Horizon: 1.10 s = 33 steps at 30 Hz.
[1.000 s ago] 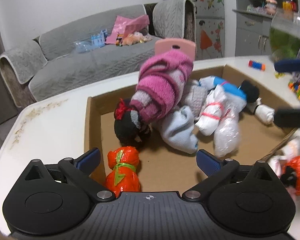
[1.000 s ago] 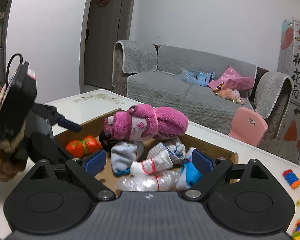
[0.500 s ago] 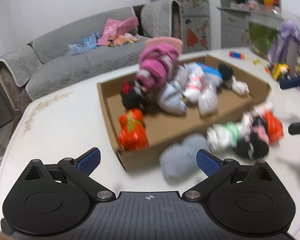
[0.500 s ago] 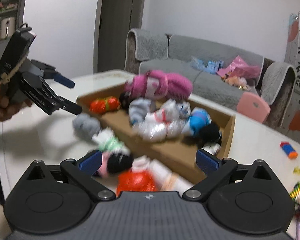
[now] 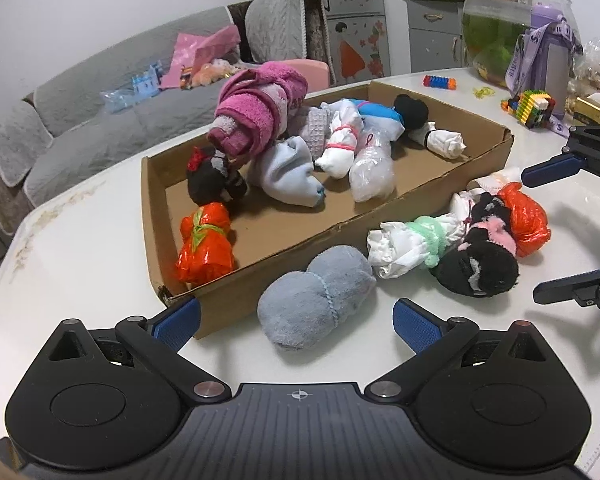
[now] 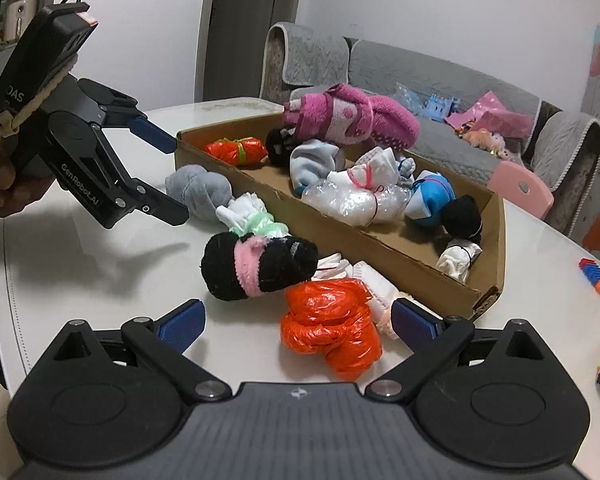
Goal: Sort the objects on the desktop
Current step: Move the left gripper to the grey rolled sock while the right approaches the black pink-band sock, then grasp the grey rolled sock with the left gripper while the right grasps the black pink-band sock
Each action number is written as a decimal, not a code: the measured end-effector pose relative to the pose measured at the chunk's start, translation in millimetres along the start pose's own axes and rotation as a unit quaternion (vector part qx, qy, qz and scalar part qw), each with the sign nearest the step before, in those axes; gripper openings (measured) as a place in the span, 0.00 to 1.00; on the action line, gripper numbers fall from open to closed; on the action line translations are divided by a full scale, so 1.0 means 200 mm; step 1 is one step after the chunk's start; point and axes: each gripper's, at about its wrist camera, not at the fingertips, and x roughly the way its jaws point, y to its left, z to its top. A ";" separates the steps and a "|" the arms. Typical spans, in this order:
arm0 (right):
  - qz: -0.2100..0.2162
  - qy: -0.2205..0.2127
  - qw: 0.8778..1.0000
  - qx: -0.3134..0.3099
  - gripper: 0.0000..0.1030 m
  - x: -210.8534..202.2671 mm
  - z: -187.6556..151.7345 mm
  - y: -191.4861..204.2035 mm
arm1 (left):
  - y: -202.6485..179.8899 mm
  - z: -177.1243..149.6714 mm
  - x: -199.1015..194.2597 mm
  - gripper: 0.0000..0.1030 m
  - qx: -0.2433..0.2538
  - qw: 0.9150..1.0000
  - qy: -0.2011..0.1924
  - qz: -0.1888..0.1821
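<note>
A shallow cardboard box (image 5: 440,184) on the white table holds several bundles: a pink sock roll (image 5: 256,112), a light blue roll (image 5: 288,176), an orange bag (image 5: 206,246). Outside it lie a grey sock ball (image 5: 314,300), a white-green bundle (image 5: 412,244), a black-pink sock roll (image 6: 260,266) and an orange bag (image 6: 332,328). My left gripper (image 5: 296,320) is open and empty, just before the grey ball; it also shows in the right wrist view (image 6: 172,176). My right gripper (image 6: 296,322) is open and empty, over the orange bag; it also shows in the left wrist view (image 5: 540,232).
Toy bricks (image 5: 530,106), a fish bowl (image 5: 500,20) and a purple bottle (image 5: 556,52) stand at the table's far right. A small blue-orange toy (image 6: 596,276) lies right of the box. A grey sofa (image 6: 440,80) and a pink chair (image 6: 520,192) are behind the table.
Both grippers have pulled back from above the box to the near side of the table, so the loose bundles outside the box have come into view. Both stay open.
</note>
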 end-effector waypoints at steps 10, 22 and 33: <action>-0.009 -0.024 1.000 -0.014 0.96 -0.03 0.02 0.03 | -0.05 0.01 0.01 1.00 0.006 1.000 -0.006 -0.012; 0.018 -0.008 0.998 -0.053 0.98 0.11 0.10 0.19 | -0.10 0.02 0.07 1.00 -0.020 1.000 0.005 0.005; 0.028 0.007 0.999 -0.043 0.62 0.14 0.12 0.18 | -0.09 0.01 0.10 0.99 -0.088 0.996 0.005 0.000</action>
